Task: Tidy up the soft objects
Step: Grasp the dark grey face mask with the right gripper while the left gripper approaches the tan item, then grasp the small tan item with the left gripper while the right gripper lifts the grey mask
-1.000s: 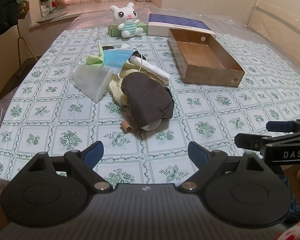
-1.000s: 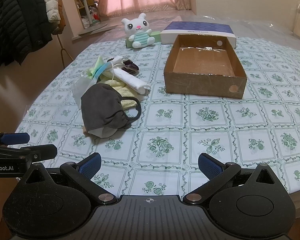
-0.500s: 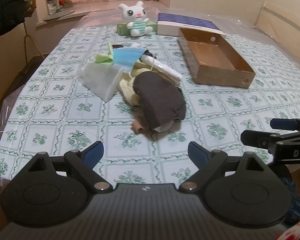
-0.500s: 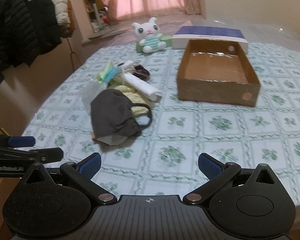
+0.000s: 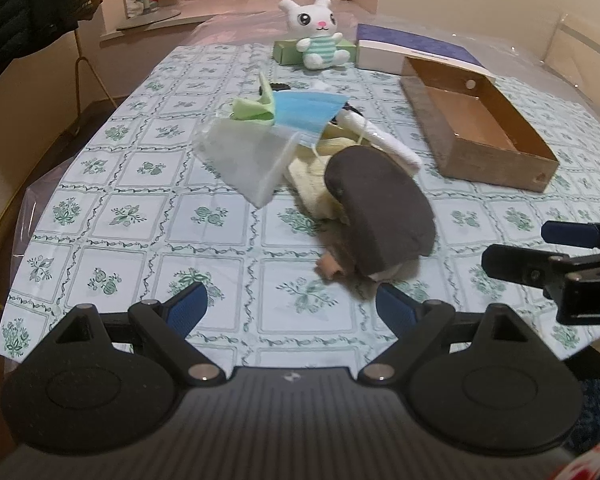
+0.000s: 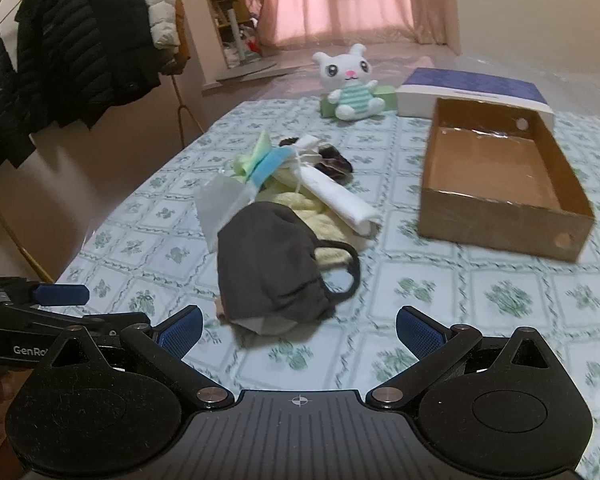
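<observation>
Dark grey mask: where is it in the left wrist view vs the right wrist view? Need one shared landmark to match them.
Left wrist: dark grey mask sits right of centre, at the near end of the soft pile, just ahead of the left gripper.
Right wrist: same mask sits left of centre, ear loop to its right, just ahead of the right gripper.
Shared landmark: cardboard box, to the mask's right in both.

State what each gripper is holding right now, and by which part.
Nothing is held. The left gripper and right gripper are both open and empty, short of the dark grey fabric face mask.
</observation>
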`<state>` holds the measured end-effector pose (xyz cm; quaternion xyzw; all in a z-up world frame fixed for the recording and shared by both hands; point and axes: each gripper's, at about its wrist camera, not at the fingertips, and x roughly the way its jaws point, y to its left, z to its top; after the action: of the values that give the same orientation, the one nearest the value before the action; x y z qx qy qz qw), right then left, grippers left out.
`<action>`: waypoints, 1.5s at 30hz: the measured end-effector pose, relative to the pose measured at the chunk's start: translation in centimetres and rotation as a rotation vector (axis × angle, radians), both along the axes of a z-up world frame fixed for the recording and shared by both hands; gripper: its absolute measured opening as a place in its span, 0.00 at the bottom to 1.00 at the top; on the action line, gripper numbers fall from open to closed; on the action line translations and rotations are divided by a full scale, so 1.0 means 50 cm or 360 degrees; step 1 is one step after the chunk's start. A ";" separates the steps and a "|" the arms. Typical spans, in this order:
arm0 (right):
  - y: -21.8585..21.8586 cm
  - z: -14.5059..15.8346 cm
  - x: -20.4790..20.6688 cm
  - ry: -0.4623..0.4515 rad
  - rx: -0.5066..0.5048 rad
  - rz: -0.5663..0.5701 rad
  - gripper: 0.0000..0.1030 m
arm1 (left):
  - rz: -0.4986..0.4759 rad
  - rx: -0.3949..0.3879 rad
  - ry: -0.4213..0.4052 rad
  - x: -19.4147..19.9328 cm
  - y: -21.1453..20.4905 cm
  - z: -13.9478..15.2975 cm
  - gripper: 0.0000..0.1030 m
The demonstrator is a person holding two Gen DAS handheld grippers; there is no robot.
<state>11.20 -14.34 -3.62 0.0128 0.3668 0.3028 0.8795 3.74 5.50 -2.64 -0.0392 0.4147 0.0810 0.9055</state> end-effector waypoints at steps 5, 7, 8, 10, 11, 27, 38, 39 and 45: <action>0.042 -0.017 0.026 -0.0001 -0.0016 0.0054 0.99 | 0.0033 0.0004 0.0011 0.022 0.023 -0.016 0.88; 0.059 -0.027 0.036 0.0003 -0.0032 0.0070 0.99 | 0.0040 0.0000 0.0019 0.032 0.031 -0.023 0.87; 0.066 -0.032 0.042 0.0007 -0.0038 0.0075 0.99 | 0.0044 -0.0001 0.0024 0.037 0.035 -0.026 0.87; 0.079 -0.043 0.052 0.0013 -0.0047 0.0080 0.99 | 0.0057 0.0000 0.0033 0.047 0.044 -0.034 0.87; 0.085 -0.048 0.057 0.0016 -0.0052 0.0083 0.99 | 0.0063 0.0001 0.0038 0.052 0.048 -0.038 0.87; 0.146 -0.115 0.124 -0.0012 -0.0104 0.0186 0.47 | 0.0133 0.0010 0.0110 0.116 0.098 -0.090 0.84; 0.032 -0.057 0.116 -0.0060 0.0083 0.0039 0.19 | -0.0033 -0.0022 0.0102 0.130 0.049 -0.103 0.81; 0.019 -0.052 0.116 -0.0057 0.0089 0.0007 0.19 | -0.0056 -0.0027 0.0099 0.131 0.042 -0.104 0.81; -0.047 -0.045 0.108 -0.0010 0.0094 -0.0127 0.19 | -0.0146 -0.0069 0.0126 0.137 0.000 -0.116 0.77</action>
<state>16.61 -16.71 -5.85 0.0524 0.3541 0.2783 0.8913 10.59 5.50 -8.45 -0.0365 0.4531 0.0320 0.8901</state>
